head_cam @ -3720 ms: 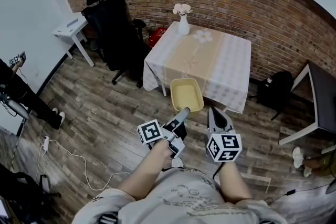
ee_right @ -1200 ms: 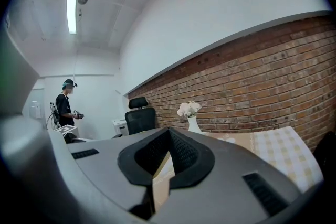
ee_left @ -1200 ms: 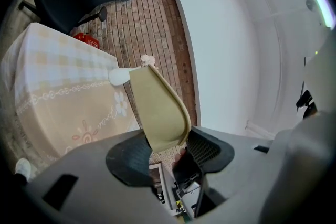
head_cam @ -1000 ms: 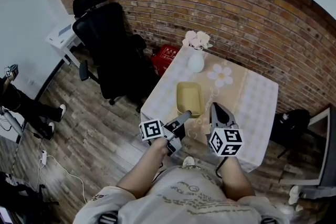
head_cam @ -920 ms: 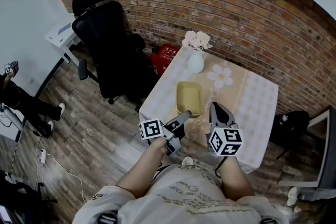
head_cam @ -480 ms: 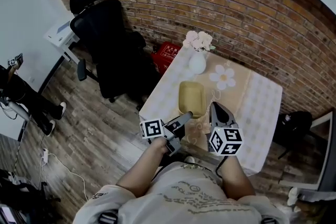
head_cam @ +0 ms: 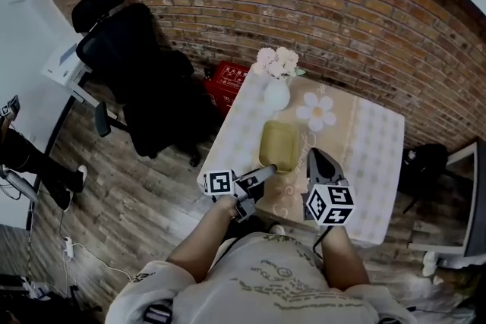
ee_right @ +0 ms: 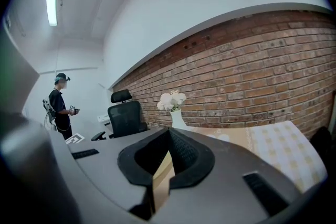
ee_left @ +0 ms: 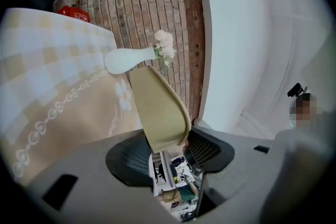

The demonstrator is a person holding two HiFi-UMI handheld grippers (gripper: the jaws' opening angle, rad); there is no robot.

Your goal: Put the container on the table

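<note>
Container (head_cam: 279, 146): where does the head view put it?

Just ahead of your left gripper (head_cam: 267, 168), whose jaws are clamped on its near end. It is a pale yellow, shallow, rectangular tub, seen over the near part of the table (head_cam: 376, 155). The gripper covers its near rim, and you cannot tell from here whether its base touches the cloth. Your right gripper (head_cam: 315, 157) sits just to the right of the tub, apart from it, with its jaws drawn to a point.

And the left gripper view?

Your left gripper (ee_left: 167, 147) has its pads pinched on the tub's rim. The container (ee_left: 157, 107) runs away from the jaws with its rounded lip edge-on, so its inside is hidden. Beyond it are the white vase (ee_left: 128, 60) with pale flowers (ee_left: 164, 44) and the checked tablecloth (ee_left: 47, 86).

The right gripper view?

Your right gripper (ee_right: 169, 134) is closed, tips together, with nothing held. A tan sliver shows through the slit below the tips, and you cannot make out what it is. The vase (ee_right: 177, 118) stands ahead of the jaws, in front of the brick wall (ee_right: 252, 55).
</note>
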